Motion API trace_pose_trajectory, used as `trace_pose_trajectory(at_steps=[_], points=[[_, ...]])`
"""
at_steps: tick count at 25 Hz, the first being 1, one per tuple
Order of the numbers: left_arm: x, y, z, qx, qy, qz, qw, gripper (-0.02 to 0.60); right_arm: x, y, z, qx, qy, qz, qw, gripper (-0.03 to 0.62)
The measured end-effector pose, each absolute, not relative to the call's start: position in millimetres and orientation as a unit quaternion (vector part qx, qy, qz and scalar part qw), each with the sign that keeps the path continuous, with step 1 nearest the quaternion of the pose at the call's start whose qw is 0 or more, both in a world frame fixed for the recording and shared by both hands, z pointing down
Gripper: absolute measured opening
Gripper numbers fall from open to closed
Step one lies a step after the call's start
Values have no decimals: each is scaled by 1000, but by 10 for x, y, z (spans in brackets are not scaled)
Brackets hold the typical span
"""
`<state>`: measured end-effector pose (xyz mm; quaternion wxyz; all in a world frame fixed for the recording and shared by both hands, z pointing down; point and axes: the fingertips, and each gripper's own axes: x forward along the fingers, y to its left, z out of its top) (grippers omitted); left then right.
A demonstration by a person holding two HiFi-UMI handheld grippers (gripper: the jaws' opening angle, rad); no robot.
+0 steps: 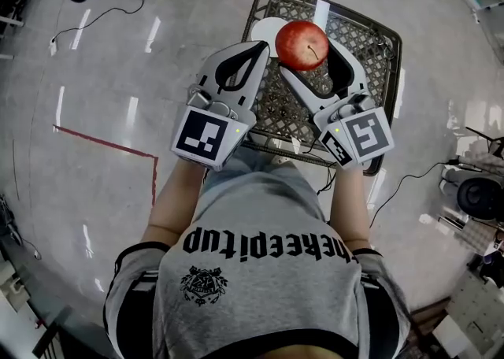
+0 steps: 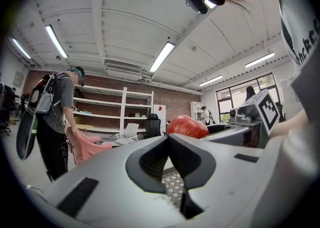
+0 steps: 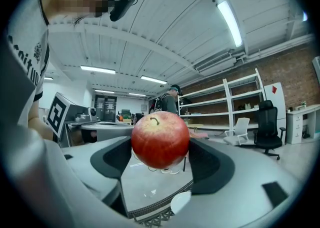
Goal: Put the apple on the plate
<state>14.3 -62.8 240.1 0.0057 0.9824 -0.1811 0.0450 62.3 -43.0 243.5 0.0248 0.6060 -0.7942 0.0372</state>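
1. The counter [image 1: 376, 38] has a lattice-patterned top inside a dark rim and stands on the floor [image 1: 197, 3].
2. A white plate [image 1: 265, 33] lies on the counter's far left part, partly covered from the head view.
3. The glossy grey floor carries a red line [image 1: 102, 142] and a thin dark cable [image 1: 98, 15].

Apple [image 1: 302, 44] in right claw [image 1: 305, 57], above table [image 1: 364, 38]
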Motion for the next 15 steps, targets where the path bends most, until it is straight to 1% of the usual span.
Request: trace_pose_trajectory(at_steps=[15], points=[[37,-965,2535,990,-130,49,25,26,520,-716,2535,649,-758,54,32,356]])
